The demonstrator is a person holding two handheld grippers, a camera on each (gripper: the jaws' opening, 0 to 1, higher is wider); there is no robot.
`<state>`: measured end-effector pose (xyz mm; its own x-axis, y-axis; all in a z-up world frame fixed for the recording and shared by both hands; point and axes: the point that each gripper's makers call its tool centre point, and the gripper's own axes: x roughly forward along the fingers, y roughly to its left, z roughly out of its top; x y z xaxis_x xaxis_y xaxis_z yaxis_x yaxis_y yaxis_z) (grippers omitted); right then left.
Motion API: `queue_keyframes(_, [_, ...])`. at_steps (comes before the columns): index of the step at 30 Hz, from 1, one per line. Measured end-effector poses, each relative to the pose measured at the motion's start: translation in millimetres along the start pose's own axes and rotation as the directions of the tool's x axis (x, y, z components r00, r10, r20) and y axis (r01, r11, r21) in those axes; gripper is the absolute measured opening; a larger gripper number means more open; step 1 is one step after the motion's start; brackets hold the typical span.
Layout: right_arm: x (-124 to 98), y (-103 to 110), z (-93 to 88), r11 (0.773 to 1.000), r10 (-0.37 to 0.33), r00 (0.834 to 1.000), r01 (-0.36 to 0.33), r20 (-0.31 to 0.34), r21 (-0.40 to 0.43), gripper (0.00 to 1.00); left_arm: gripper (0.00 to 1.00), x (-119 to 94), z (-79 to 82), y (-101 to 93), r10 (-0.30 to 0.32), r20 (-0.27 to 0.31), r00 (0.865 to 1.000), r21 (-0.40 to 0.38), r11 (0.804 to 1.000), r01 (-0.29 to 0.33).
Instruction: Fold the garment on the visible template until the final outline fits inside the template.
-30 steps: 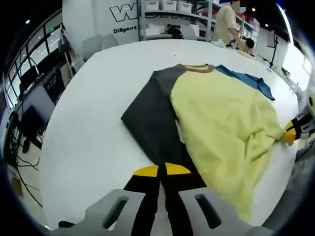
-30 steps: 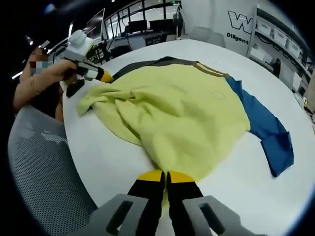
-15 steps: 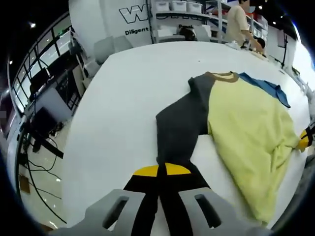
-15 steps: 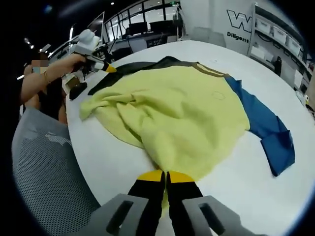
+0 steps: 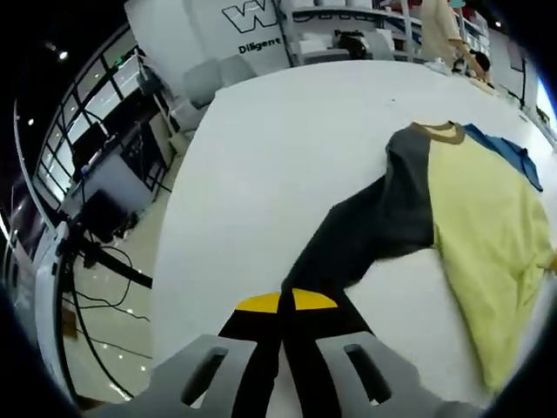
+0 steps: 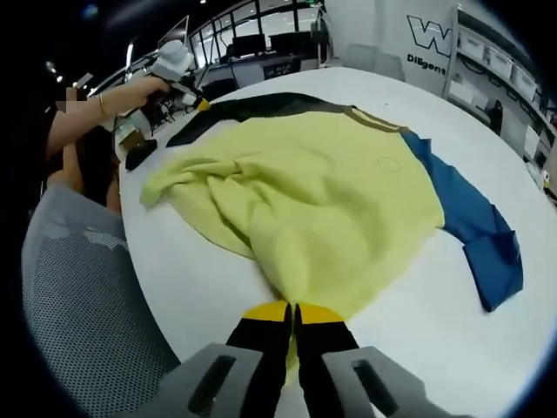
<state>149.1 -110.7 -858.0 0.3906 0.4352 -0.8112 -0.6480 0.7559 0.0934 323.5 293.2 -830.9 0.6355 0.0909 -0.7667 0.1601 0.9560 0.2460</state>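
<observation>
Soft, limp yellow cotton sweatshirt with one dark grey sleeve and one blue sleeve (image 6: 331,200) lies rumpled mid white worktop (image 5: 261,165), left tool (image 5: 286,300) clenched on grey cuff, right tool (image 6: 291,311) clenched on yellow hem; light, drapes, best gripped at edges.

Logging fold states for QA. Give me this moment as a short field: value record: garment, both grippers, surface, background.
garment: shirt with yellow body, dark grey sleeve, blue sleeve and tan collar
garment state: spread on table, yellow hem rumpled, not yet folded
left gripper: shut on the dark grey sleeve's end, drawing it out from the body
right gripper: shut on the yellow hem
surface: white table
template: cannot tell, no outline seen
near table edge: grey mesh chair
background: person standing at the far side, shelves behind
</observation>
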Motion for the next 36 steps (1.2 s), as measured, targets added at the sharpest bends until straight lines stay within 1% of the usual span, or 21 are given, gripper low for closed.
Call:
queue_keyframes(2, [0,0,-0.2,1.000,0.001,1.000,-0.001,0.000,0.006,0.00,0.02,2,1.7,6.5,0.019,-0.007,1.000,0.013,1.000,-0.019])
queue_keyframes(7, [0,0,-0.9,1.000,0.005,1.000,-0.005,-0.002,0.014,0.00,0.02,6,8.4,17.8,0.052,-0.005,0.999,0.047,0.998,-0.052])
queue_keyframes(9, [-1,0,-1.2,1.000,0.009,1.000,-0.009,-0.001,0.022,0.00,0.02,11,13.4,23.6,0.064,-0.007,0.998,0.088,0.994,-0.063])
queue_keyframes(16, [-1,1,-2.5,0.999,0.019,1.000,-0.019,-0.002,0.033,0.00,0.03,22,18.5,29.3,0.083,-0.036,0.996,0.149,0.986,-0.077])
queue_keyframes(18, [-1,1,-2.7,0.999,0.020,1.000,-0.020,-0.001,0.035,0.00,0.03,23,18.5,29.6,0.085,-0.043,0.995,0.156,0.985,-0.078])
queue_keyframes(19, [-1,1,-3.7,0.999,0.021,1.000,-0.021,-0.002,0.042,0.00,0.03,24,17.8,29.6,0.091,-0.065,0.994,0.177,0.981,-0.078])
queue_keyframes(21, [-1,1,-4.3,0.999,0.022,1.000,-0.022,-0.004,0.044,0.00,0.03,25,19.0,29.9,0.093,-0.066,0.993,0.181,0.980,-0.080])
queue_keyframes(24, [-1,1,-4.5,0.999,0.023,1.000,-0.023,-0.007,0.041,0.00,0.04,25,16.5,31.6,0.092,-0.080,0.993,0.173,0.982,-0.077])
queue_keyframes(25, [-1,1,-4.5,0.999,0.023,1.000,-0.023,-0.008,0.040,0.00,0.04,25,16.1,32.8,0.095,-0.081,0.992,0.174,0.982,-0.080])
queue_keyframes(27, [-1,1,-4.2,0.999,0.023,1.000,-0.023,-0.007,0.040,0.00,0.05,23,13.9,39.2,0.128,-0.085,0.988,0.191,0.975,-0.110])
queue_keyframes(29, [-1,2,-4.2,0.999,0.024,1.000,-0.023,-0.007,0.038,0.00,0.05,22,12.2,41.7,0.137,-0.089,0.987,0.192,0.974,-0.118])
queue_keyframes(30, [-1,2,-4.2,0.999,0.024,1.000,-0.024,-0.007,0.035,0.00,0.06,20,10.6,43.8,0.142,-0.092,0.986,0.179,0.976,-0.124])
queue_keyframes(32, [-2,2,-4.0,0.999,0.025,1.000,-0.025,-0.006,0.031,0.00,0.13,17,8.8,43.9,0.142,-0.091,0.986,0.149,0.981,-0.127])
queue_keyframes(36, [-4,3,-4.1,0.999,0.031,1.000,-0.031,-0.005,0.025,0.00,0.27,11,6.6,34.2,0.098,-0.069,0.993,0.121,0.989,-0.090])
